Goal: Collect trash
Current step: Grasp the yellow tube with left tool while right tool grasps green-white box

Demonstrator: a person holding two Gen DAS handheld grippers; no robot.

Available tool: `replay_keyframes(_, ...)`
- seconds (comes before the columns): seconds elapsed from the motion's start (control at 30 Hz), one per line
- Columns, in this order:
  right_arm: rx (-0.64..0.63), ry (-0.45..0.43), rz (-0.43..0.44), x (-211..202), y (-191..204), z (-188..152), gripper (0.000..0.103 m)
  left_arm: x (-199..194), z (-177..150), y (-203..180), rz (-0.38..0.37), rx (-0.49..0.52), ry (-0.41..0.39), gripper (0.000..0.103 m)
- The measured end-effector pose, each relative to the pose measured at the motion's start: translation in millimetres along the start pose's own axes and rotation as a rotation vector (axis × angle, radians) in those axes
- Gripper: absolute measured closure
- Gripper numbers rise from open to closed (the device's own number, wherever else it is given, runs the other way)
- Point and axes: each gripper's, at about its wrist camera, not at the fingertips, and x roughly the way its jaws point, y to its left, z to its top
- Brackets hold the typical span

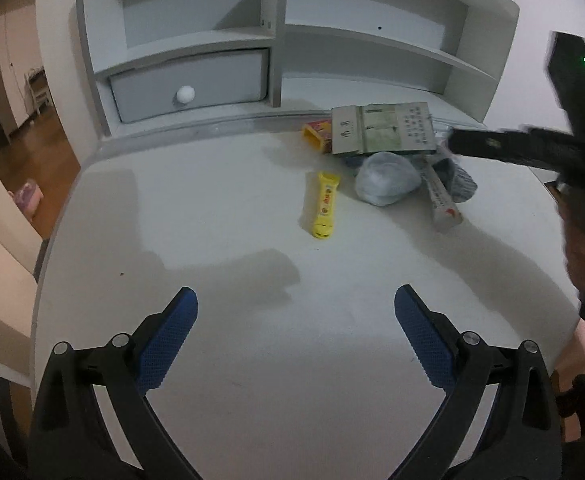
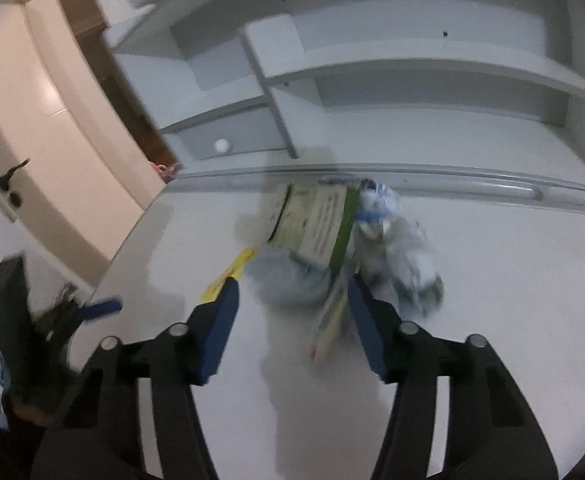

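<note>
Sitting idle on the left: left gripper (image 1: 295,312), jaws spread wide, nothing between them, hovering low over the near part of the desk (image 1: 212,216), well short of the trash.

Lying mid-desk, left to right: yellow wrapper (image 1: 325,204) alone, orange-yellow box (image 1: 317,133) behind it, flat printed carton (image 1: 384,128) against the shelf ledge, crumpled white bag (image 1: 386,178) in front of the carton, long narrow box (image 1: 440,196) angled to its right, with grey-blue stuff under it, too blurred to identify.

Reaching in from the right: right gripper (image 2: 292,312), jaws open about medium, empty, tilted down over the pile. Straddling the bag in the right wrist view, right finger close by the long box.

Best handling, judging from here: picking one item only, centring on the bag, avoiding catching the long box edge, closing gently since it looks soft and crushable. Heavy blur in the right view, so contact not confirmable.
</note>
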Motion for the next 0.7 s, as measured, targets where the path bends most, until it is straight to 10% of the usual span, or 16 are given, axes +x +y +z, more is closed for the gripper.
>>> replay_keyframes(0.47,0.033,-0.068,0.062,-12.0,4.9,2.8,0.091,63.1,47.0,-6.7,-0.010,0.082,0.041,0.011)
replay_keyframes(0.7,-0.012,-0.101,0.067,-56.4,8.4,-14.4,0.091,85.9,55.4,-19.1,0.019,0.121,0.099,0.050)
